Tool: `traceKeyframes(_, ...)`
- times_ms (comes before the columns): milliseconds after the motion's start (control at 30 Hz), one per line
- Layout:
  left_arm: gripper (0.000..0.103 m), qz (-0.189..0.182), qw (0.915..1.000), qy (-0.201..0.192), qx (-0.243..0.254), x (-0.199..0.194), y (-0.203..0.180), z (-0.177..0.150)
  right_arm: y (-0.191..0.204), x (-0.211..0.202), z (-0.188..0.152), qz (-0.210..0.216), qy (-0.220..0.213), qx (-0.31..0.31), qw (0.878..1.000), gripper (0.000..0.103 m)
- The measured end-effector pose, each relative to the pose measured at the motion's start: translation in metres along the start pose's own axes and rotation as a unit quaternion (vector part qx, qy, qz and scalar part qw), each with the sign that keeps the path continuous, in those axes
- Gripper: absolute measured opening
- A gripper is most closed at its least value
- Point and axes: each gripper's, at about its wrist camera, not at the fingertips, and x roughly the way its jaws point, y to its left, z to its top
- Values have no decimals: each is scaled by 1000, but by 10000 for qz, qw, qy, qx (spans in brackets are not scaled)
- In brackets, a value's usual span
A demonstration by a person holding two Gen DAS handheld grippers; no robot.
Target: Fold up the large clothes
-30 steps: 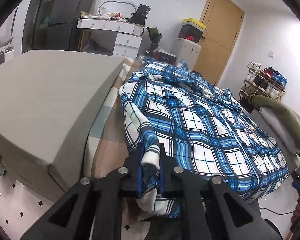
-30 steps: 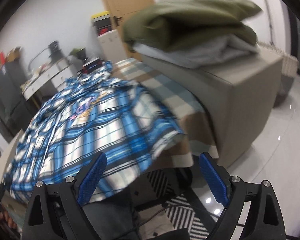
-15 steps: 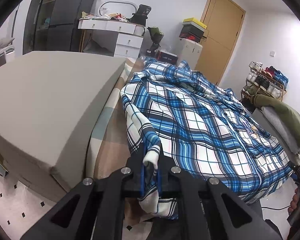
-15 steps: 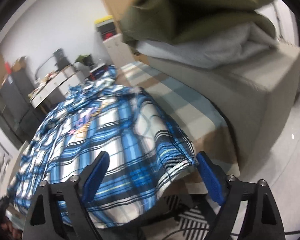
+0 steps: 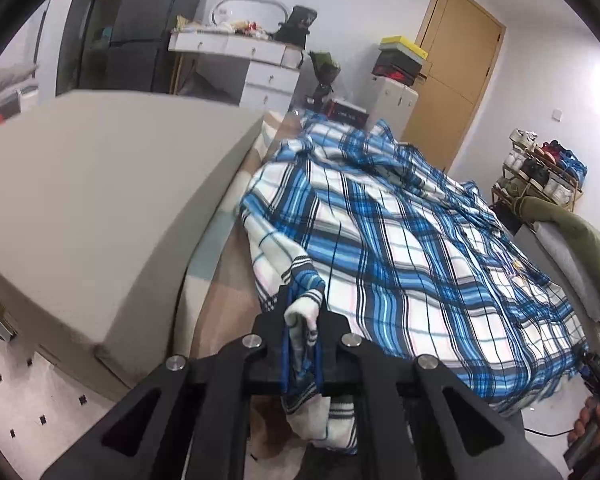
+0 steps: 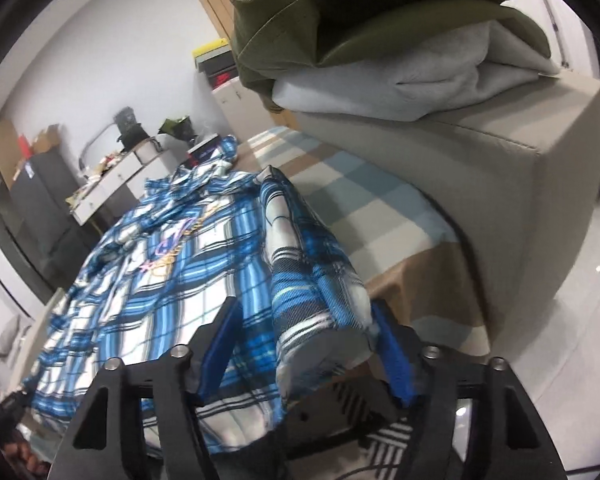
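- Plaid shirt point(image 5: 400, 248) lies spread over the checked bedding point(image 6: 364, 200), between two grey upholstered blocks point(image 5: 100, 200), hem end toward both cameras.
- Left gripper point(image 5: 300, 344) is clamped tight on one bunched hem corner; cloth spills out below the jaws, so the bite looks deep enough.
- Right gripper point(image 6: 304, 344) is closing, with the opposite corner, a rolled fold of plaid, between the blue pads point(image 6: 396, 364). Right pad looks close to the cloth or touching it; left pad is clear of it. Not a grip yet.
- Step in hand, as I read it: secure both near corners before lifting the hem over.
- Do it well: let the right jaws finish closing before any pull. The fold sits off-centre toward the right pad, so nudge the gripper right to centre it.
- Catch all layers of the roll, not just the top one.
- Hold the left hand steady meanwhile; tugging now drags fabric out of the right jaws.
- Folded green and grey clothes point(image 6: 380, 40) stacked on the right block: keep the lift clear of them.
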Motion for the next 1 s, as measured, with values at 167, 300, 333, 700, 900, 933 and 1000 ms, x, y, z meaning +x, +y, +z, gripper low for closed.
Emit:
traceKeyframes(167, 0, 124, 9992, -339, 149, -14, -6, 6, -23, -13, 3, 217, -116, 487, 9985, 2)
traceKeyframes(300, 0, 88, 9990, -422, 71, -28, 1, 8, -21, -33, 5, 480, -295, 462, 9973, 1)
traceKeyframes(333, 0, 61, 9990, -431, 67, -33, 2, 8, -18, -38, 5, 508, -326, 392, 9974, 1)
traceKeyframes(700, 0, -214, 9972, -521, 489, -68, -15, 18, 5, -90, 20, 433, -530, -305, 9972, 1)
traceKeyframes(900, 0, -168, 9996, -26, 235, -44, 6, 15, 8, -73, 19, 87, -250, -479, 9985, 1)
traceKeyframes(933, 0, -48, 9995, 67, 297, -40, 7, 14, 8, -68, 19, -23, -127, -516, 9986, 4)
traceKeyframes(1000, 0, 207, 9986, 218, 442, -35, 5, 10, 8, -59, 19, -403, 139, -557, 9975, 11)
